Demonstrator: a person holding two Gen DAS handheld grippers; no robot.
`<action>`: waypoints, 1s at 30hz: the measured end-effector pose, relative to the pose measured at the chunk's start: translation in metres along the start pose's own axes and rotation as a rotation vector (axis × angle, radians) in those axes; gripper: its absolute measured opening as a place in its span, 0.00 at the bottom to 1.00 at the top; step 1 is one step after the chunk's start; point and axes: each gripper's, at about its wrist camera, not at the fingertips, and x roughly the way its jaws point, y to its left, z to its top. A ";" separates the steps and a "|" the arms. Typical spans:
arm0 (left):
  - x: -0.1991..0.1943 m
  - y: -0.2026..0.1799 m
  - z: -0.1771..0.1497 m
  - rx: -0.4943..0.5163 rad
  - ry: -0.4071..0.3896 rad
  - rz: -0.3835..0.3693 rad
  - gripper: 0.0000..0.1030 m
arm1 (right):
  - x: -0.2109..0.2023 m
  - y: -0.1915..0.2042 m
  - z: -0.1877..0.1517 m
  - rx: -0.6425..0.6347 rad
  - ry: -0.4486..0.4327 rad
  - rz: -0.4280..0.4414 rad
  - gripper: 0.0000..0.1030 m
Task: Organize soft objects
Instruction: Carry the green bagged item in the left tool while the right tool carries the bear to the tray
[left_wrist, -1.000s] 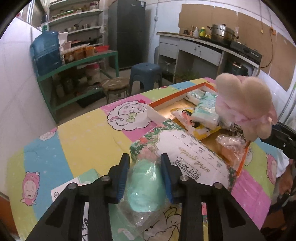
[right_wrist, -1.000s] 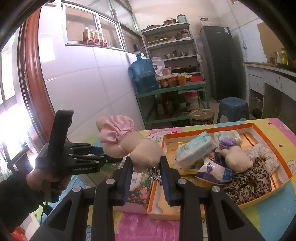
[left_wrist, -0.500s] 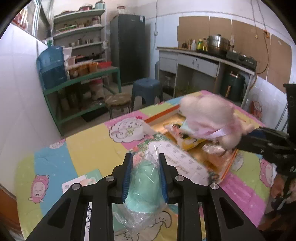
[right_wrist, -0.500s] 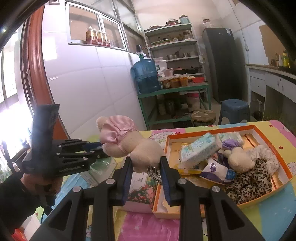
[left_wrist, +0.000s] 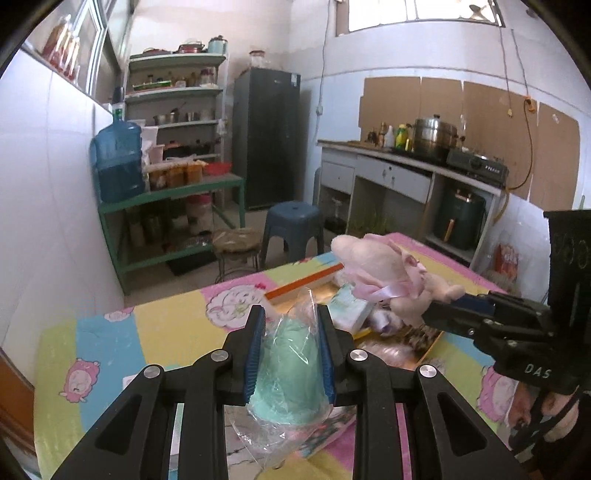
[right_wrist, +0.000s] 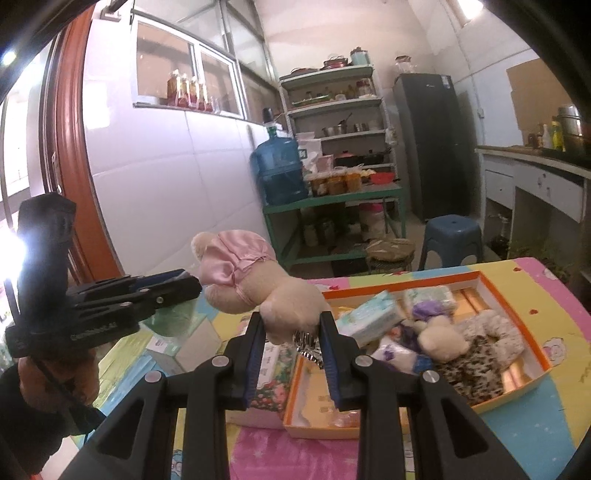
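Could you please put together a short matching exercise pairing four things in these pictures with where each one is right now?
Things:
1. mint-green soft item in clear plastic wrap
2. beige plush bear in a pink satin cap
3. leopard-print plush fabric
4. blue plastic stool

Places:
A. lying inside the orange-rimmed cardboard tray
B. clamped in the left tool
C. on the floor beyond the table
D. clamped in the right tool

Pairs: 1-B, 2-D, 3-A, 4-C
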 end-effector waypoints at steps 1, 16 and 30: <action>-0.001 -0.002 0.001 -0.005 -0.004 -0.004 0.27 | -0.004 -0.002 0.001 0.001 -0.006 -0.009 0.29; 0.029 -0.080 0.028 -0.092 -0.059 -0.018 0.27 | -0.049 -0.076 0.015 0.021 -0.065 -0.173 0.29; 0.097 -0.130 0.023 -0.075 -0.004 -0.016 0.27 | -0.041 -0.149 0.002 0.086 -0.001 -0.264 0.29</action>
